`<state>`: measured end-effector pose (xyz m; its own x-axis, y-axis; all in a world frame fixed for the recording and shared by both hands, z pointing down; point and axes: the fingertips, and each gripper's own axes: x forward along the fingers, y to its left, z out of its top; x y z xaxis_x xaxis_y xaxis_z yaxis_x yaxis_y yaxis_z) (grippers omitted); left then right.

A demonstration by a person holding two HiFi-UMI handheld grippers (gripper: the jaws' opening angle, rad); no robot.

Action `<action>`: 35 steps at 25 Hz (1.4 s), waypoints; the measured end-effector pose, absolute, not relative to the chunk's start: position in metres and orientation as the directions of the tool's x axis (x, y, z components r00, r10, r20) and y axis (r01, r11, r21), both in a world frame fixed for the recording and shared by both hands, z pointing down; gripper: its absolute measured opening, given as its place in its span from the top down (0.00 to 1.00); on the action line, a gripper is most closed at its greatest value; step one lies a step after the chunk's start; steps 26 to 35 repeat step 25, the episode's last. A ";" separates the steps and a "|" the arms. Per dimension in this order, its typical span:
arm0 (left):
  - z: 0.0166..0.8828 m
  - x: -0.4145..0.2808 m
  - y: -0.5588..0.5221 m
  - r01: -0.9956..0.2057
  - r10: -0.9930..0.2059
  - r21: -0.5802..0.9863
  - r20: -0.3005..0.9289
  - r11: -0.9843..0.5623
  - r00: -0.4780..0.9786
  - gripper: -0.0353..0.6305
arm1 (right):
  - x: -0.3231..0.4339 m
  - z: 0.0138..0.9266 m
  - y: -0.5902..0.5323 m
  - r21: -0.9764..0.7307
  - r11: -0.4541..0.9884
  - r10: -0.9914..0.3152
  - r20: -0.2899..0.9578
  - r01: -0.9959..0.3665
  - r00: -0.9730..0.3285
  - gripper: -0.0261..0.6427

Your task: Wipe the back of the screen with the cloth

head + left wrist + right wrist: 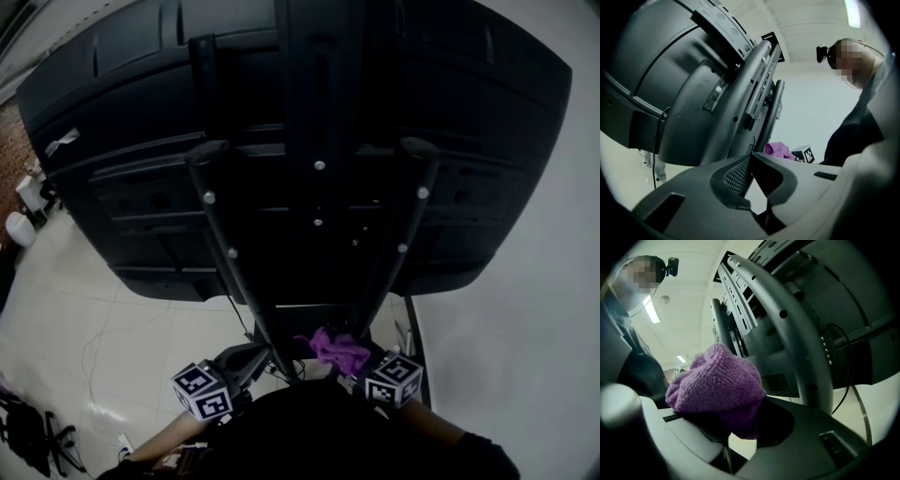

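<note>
right gripper [736, 427] is pinching the bunched-up purple cloth [717, 383], holding it just under the bottom edge of the screen [281, 94] and between the two stand legs [230, 248]. left gripper [751, 158] is hovering by the left leg, jaws pressed together on nothing.
</note>
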<state>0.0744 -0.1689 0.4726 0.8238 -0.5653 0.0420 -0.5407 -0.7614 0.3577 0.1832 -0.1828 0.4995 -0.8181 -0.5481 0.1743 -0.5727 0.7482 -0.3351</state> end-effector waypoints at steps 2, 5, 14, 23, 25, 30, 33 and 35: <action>0.473 0.066 -0.170 -0.548 -0.579 0.367 0.030 -0.752 0.814 0.95 | 0.179 0.500 -0.184 -0.334 0.750 -0.547 0.172 -0.570 -0.820 0.84; 0.474 0.067 -0.167 -0.543 -0.574 0.364 0.025 -0.757 0.818 0.95 | 0.175 0.497 -0.183 -0.335 0.750 -0.548 0.166 -0.570 -0.820 0.84; 0.477 0.073 -0.165 -0.536 -0.571 0.379 0.025 -0.754 0.820 0.95 | 0.177 0.496 -0.178 -0.324 0.752 -0.543 0.191 -0.575 -0.818 0.84; 0.471 0.079 -0.168 -0.524 -0.558 0.376 0.021 -0.764 0.829 0.95 | 0.183 0.490 -0.180 -0.328 0.755 -0.546 0.167 -0.568 -0.821 0.84; 0.471 0.080 -0.167 -0.524 -0.558 0.376 0.024 -0.764 0.830 0.95 | 0.183 0.489 -0.180 -0.330 0.756 -0.545 0.162 -0.565 -0.823 0.84; 0.471 0.080 -0.167 -0.524 -0.558 0.376 0.024 -0.764 0.830 0.95 | 0.183 0.489 -0.180 -0.330 0.756 -0.545 0.162 -0.565 -0.823 0.84; 0.471 0.080 -0.167 -0.524 -0.558 0.376 0.024 -0.764 0.830 0.95 | 0.183 0.489 -0.180 -0.330 0.756 -0.545 0.162 -0.565 -0.823 0.84; 0.471 0.080 -0.167 -0.524 -0.558 0.376 0.024 -0.764 0.830 0.95 | 0.183 0.489 -0.180 -0.330 0.756 -0.545 0.162 -0.565 -0.823 0.84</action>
